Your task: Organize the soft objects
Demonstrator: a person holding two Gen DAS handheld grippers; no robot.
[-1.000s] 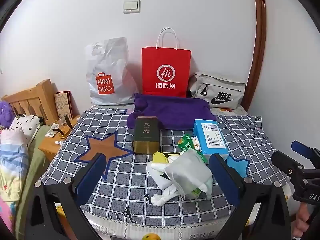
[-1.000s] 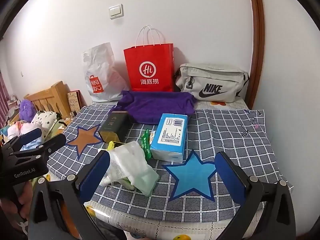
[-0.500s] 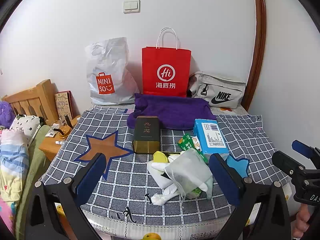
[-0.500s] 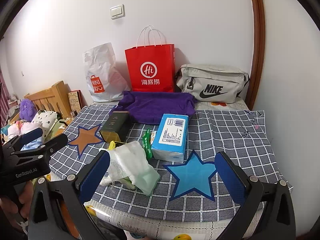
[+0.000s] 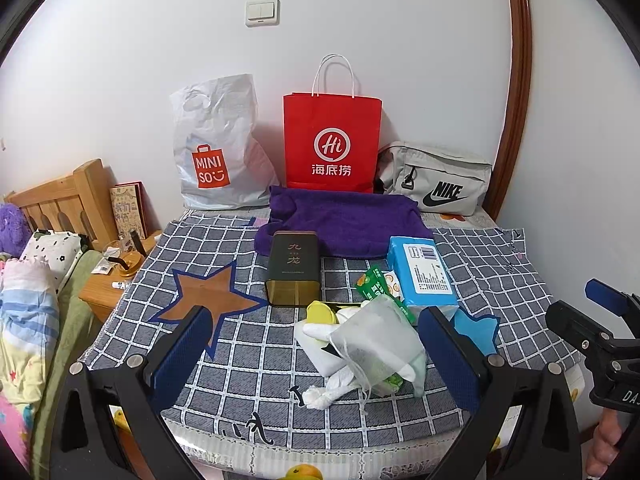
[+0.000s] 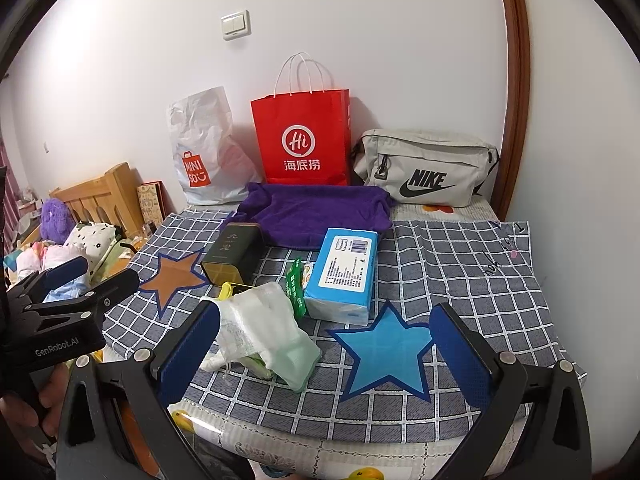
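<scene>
A white mesh pouch with small items lies near the front of the checked table cloth. Behind it sit a blue tissue pack, a dark tea tin and a green snack packet. A purple towel lies further back. My left gripper hovers open over the front edge, nothing between its fingers. My right gripper is open too, above the blue star.
Against the wall stand a white Miniso bag, a red paper bag and a grey Nike pouch. A wooden headboard, bedside stand and bedding lie left. A brown door frame runs up the right.
Both grippers have barely shifted; the right wrist view has drifted slightly. Nothing on the table has moved.
</scene>
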